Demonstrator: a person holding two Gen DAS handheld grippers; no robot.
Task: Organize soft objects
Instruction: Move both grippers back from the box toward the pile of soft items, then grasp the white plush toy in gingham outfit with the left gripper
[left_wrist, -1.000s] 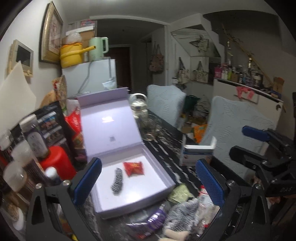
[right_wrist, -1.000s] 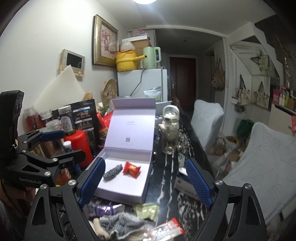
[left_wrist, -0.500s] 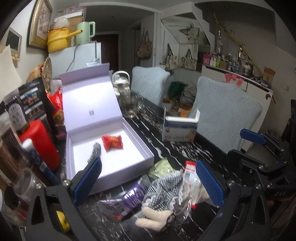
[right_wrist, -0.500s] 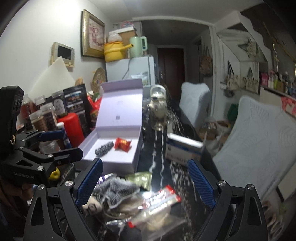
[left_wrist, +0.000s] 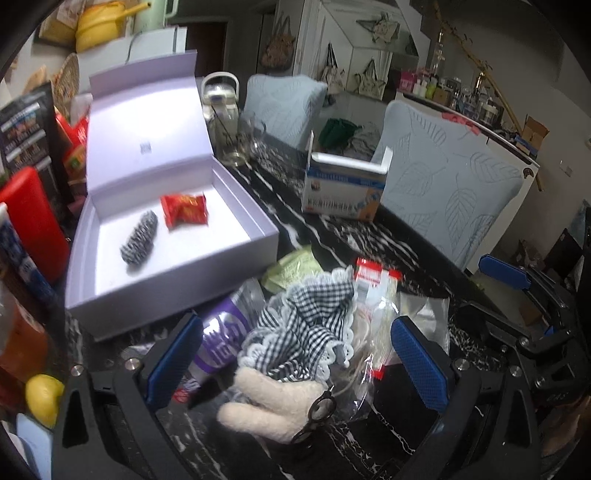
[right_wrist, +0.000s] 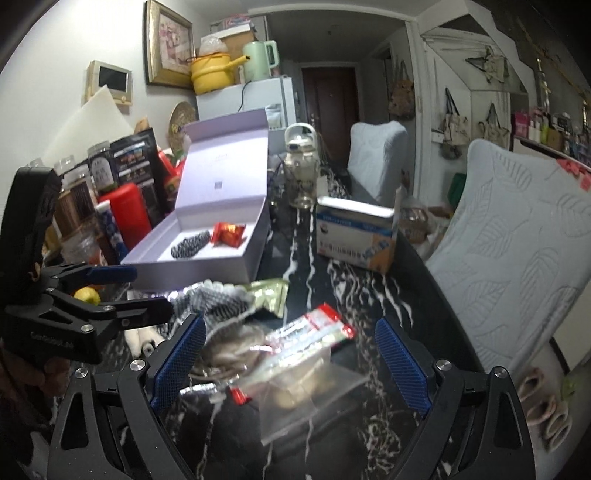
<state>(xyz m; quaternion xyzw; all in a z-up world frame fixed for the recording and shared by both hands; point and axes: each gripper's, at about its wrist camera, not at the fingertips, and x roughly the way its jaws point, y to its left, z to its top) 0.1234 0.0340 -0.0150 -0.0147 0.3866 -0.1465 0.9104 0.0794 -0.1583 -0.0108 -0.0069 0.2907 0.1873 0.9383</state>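
A cluttered home kitchen-dining room, with a black, white-veined tabletop (left_wrist: 369, 236) crowded by jars, packets and two covered chairs behind. Task judged to be early on: only two items lay in the pale lilac box (left_wrist: 173, 258), its lid standing open against the clutter at the back — a small rolled checked cloth (left_wrist: 139, 237) and, just beside it, a red snack packet (left_wrist: 185, 209), apart from each other and from the box walls. Still left outside, in a loose heap on the tabletop just in front of the box: a black-and-white checked cloth with lace edging (left_wrist: 306, 328), a cream plush toy (left_wrist: 273, 406) touching it, a purple wrapper (left_wrist: 221, 339), a green sachet (left_wrist: 291, 266) and clear plastic bags with red-topped packets (right_wrist: 314, 328). A white-and-blue carton (left_wrist: 343, 192) stood well apart, its contents hidden. Left gripper (left_wrist: 295, 365) hovered low over the heap, fingers spread wide either side of the checked cloth and plush toy, holding nothing. Right gripper (right_wrist: 291, 365) likewise wide open and empty, poised above the plastic bags. Most of the sorting judged still to be done.
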